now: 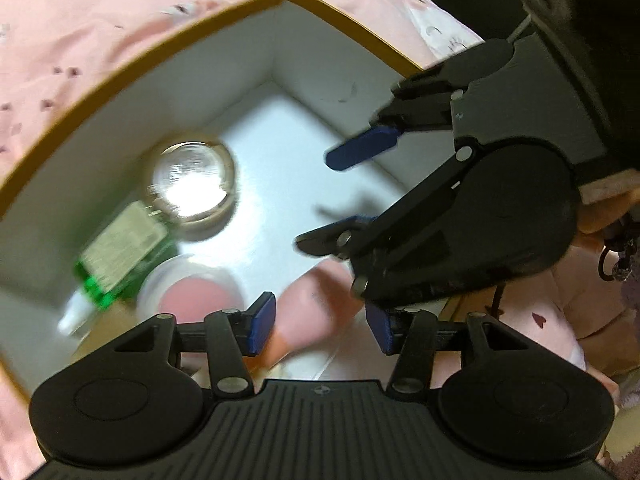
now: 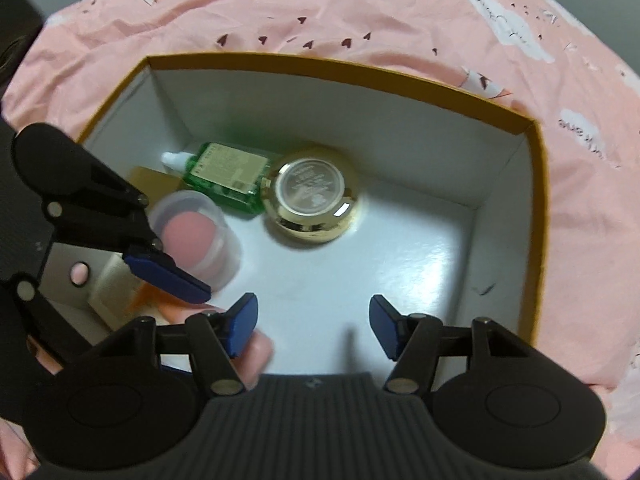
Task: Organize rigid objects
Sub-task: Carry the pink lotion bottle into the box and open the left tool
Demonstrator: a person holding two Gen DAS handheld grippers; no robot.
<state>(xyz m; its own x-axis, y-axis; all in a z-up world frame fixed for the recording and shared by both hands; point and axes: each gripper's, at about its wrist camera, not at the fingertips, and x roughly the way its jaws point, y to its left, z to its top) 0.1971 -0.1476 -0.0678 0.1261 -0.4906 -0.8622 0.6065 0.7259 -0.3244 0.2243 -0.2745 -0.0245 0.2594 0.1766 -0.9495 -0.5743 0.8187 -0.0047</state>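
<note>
The pink bedsheet [image 2: 400, 20] covers the bed, and on it stands the open box [image 2: 500, 160] with its mustard rim and white inside. All the things in the box lie in its left part; the right part of the floor is bare.

The right tool [image 2: 314, 326] hangs over the near middle of the box. Its blue pads are apart and nothing is between them. The left tool [image 1: 320, 322] points down at the near left corner. Its pads are also apart, and a pink tube [image 1: 310, 312] lies between them, but I cannot tell if the pads still touch it; the picture is blurred there.

The gold jar [image 2: 310, 204] sits near the centre, touching the green bottle [image 2: 228, 176], which lies on its side against the far wall. The clear cup with a pink sponge [image 2: 192, 232] stands in front of the bottle.

I judge that the tube is being set down now. To do it well, the left tool should open fully, then rise straight up, so the pads do not drag the tube or knock the cup just beside it. The right tool should keep away from the left one.
</note>
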